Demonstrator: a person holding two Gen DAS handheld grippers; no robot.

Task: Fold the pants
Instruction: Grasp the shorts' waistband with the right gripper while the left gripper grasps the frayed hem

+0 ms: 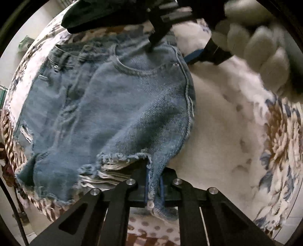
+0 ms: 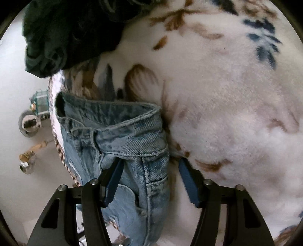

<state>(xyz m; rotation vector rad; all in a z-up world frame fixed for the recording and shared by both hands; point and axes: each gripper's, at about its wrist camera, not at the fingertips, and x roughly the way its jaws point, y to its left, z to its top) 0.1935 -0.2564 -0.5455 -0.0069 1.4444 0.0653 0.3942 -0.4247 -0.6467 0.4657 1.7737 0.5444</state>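
Light-blue denim shorts (image 1: 106, 106) with frayed hems lie on a white floral blanket (image 1: 227, 123). My left gripper (image 1: 153, 187) is shut on the frayed hem corner of the shorts nearest the camera. In the right wrist view the shorts (image 2: 132, 140) lie waistband up, and my right gripper (image 2: 149, 179) is open, its blue-padded fingers (image 2: 113, 179) astride the waistband side of the shorts. In the left wrist view the right gripper (image 1: 161, 32) shows at the far waistband, held by a white-gloved hand (image 1: 261, 47).
A dark green garment (image 2: 66, 32) lies bunched at the blanket's far edge, also in the left wrist view (image 1: 106, 15). Beyond the blanket's left edge is pale floor (image 2: 15, 85) with small objects (image 2: 32, 117).
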